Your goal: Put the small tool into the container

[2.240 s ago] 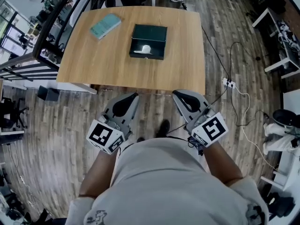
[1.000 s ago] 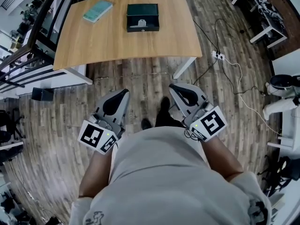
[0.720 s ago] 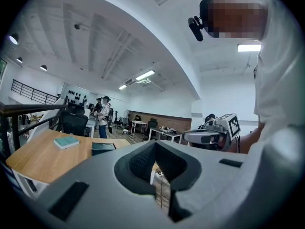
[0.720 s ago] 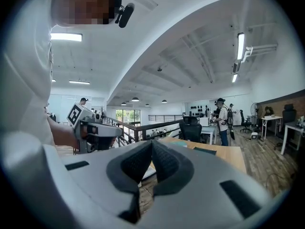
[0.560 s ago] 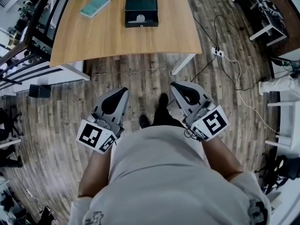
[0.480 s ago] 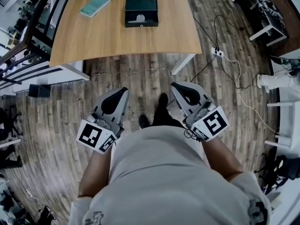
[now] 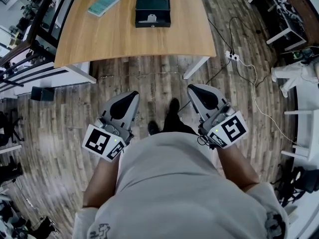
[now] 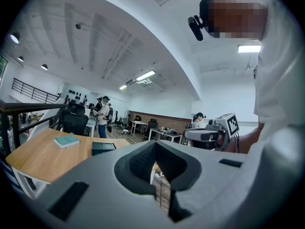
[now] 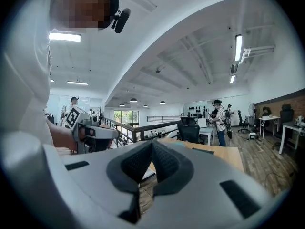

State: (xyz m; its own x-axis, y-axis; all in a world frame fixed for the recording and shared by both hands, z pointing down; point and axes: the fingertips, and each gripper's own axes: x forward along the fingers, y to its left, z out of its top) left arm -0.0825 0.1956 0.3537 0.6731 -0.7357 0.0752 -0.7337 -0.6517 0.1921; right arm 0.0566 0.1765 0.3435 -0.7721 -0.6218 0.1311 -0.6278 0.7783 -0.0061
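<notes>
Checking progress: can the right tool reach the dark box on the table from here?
Probably not: the right tool sits shut by the person's body, with floor between it and the table bearing the dark box.

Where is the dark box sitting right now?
In the head view, the dark box sits on the wooden table, toward its far edge, just right of the teal book.

Far: one table (image 7: 114,36), one dark container (image 7: 153,6), one small white tool (image 7: 150,18), one teal book (image 7: 104,4). Near: two grippers, left gripper (image 7: 132,95) and right gripper (image 7: 193,89).
</notes>
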